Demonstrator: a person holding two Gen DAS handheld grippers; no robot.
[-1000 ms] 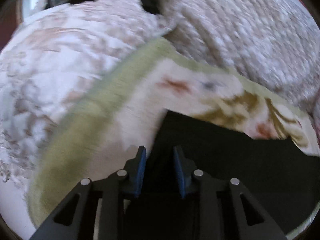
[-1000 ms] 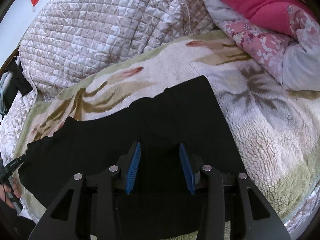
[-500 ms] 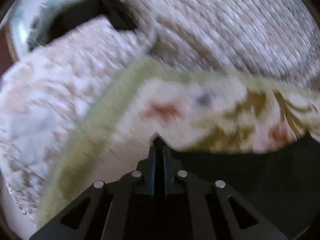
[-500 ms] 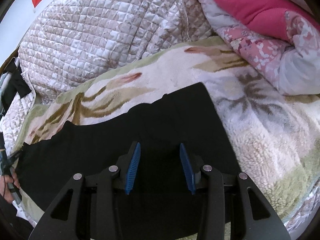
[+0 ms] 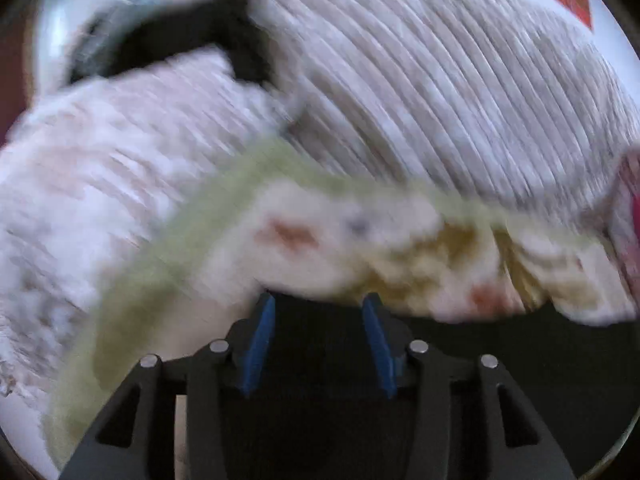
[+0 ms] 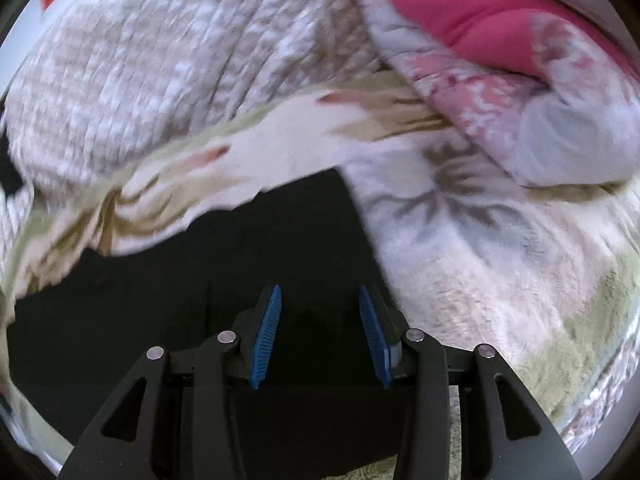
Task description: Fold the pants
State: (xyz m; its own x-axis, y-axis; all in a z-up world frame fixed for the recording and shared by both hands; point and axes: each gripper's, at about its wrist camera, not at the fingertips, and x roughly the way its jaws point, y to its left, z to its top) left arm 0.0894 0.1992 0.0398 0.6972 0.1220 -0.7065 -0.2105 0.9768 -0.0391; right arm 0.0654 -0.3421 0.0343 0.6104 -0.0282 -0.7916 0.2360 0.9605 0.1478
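- Your black pants lie flat on the floral fleece blanket, long axis running from 9 o'clock toward 1 o'clock in the right wrist view.
- Their straight end edge sits at 1 o'clock; bare blanket lies beyond toward 3 o'clock, up to the pink quilt.
- Your right gripper hovers wide open over the fabric.
- Your left gripper is open too, above the pants at their blurred edge.

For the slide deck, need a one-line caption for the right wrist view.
Right tongs open above black pants spread on a floral fleece blanket, pink quilt beyond.
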